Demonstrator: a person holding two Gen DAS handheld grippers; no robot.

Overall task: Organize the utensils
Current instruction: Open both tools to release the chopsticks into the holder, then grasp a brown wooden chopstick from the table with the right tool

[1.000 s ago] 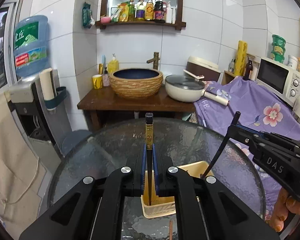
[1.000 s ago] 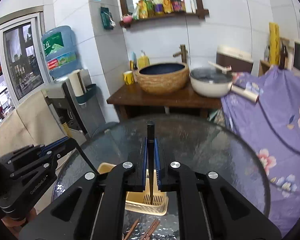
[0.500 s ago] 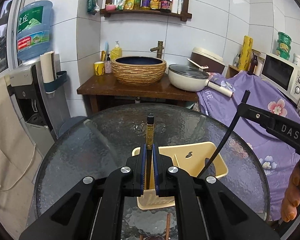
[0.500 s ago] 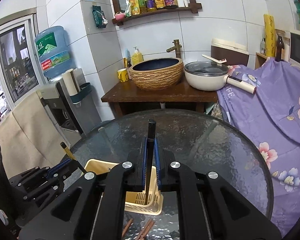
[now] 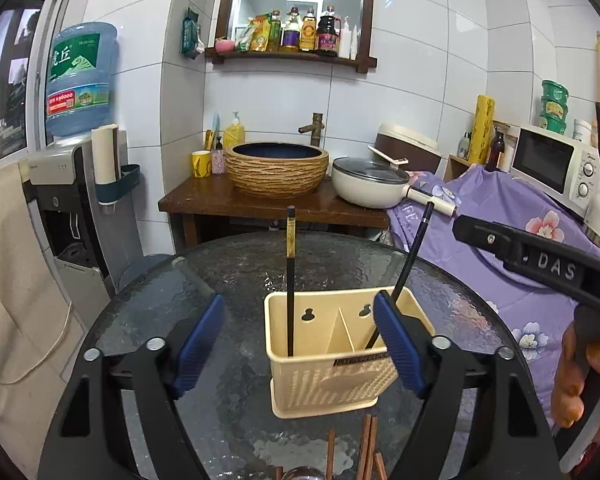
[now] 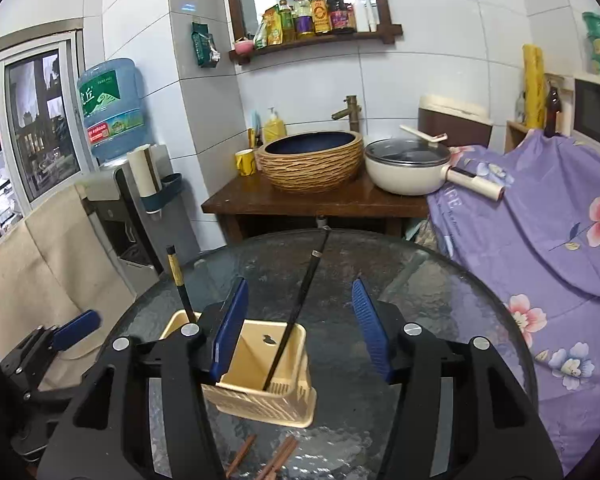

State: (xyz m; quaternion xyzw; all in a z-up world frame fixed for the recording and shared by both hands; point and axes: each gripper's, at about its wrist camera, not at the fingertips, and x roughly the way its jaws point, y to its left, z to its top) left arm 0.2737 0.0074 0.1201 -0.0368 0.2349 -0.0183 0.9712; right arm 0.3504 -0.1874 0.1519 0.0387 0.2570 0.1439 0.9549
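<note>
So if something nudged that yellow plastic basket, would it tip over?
Probably it would slide or tip easily: the basket looks thin, perforated, light plastic on smooth glass table. The two tall chopsticks standing in it likely raise its balance slightly.

Two black chopsticks stand in a cream caddy; brown ones lie loose on the bench.

The cream plastic utensil caddy [image 5: 320, 364] sits upright on the glass bench [image 5: 236, 280], divided by a slanted partition into two compartments. A black chopstick with a gold band [image 5: 289, 280] stands almost vertical in the left compartment. A plain black chopstick [image 5: 410, 260] leans to the right in the right compartment, its top well apart from the first. Several reddish-brown chopsticks [image 5: 367, 444] lie flat on the glass just in front of the caddy.
</note>
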